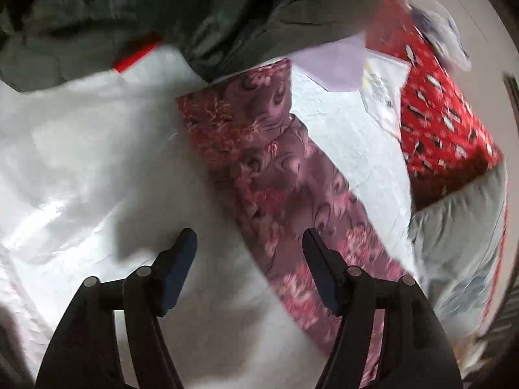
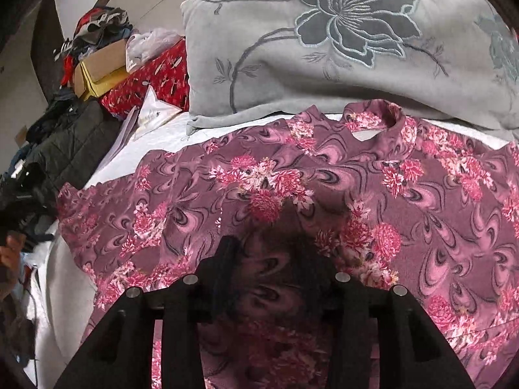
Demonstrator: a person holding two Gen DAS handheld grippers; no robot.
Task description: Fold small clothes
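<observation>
- My left tongs (image 1: 249, 243) stand released, nothing between them; they hang over the white bedsheet (image 1: 81, 149), right beside a long sleeve of the floral top (image 1: 275, 175).
- My right tongs (image 2: 275, 253) hover low over the body of the same floral top (image 2: 324, 194). I can see a gap between the two sides and no cloth pinched, so I read them as released; the far fingertip is lost in shadow.
- The top lies spread flat on the bed, collar (image 2: 382, 120) toward the grey embroidered pillow (image 2: 324, 48), sleeve stretched out to one side.
- I judge the step in hand to be taking a fresh hold for a fold. I would pinch the sleeve near its cuff with the left, catch the matching edge with the right, and bring both in evenly so the fabric does not bunch.
- The sheet looks soft and slightly rumpled, so I would lift the cloth rather than drag it.
- Around the bed: a dark green padded jacket (image 1: 194, 16), a red patterned box (image 2: 155, 77), papers (image 1: 382, 94) and a heap of clothes (image 2: 97, 29) against the wall.
</observation>
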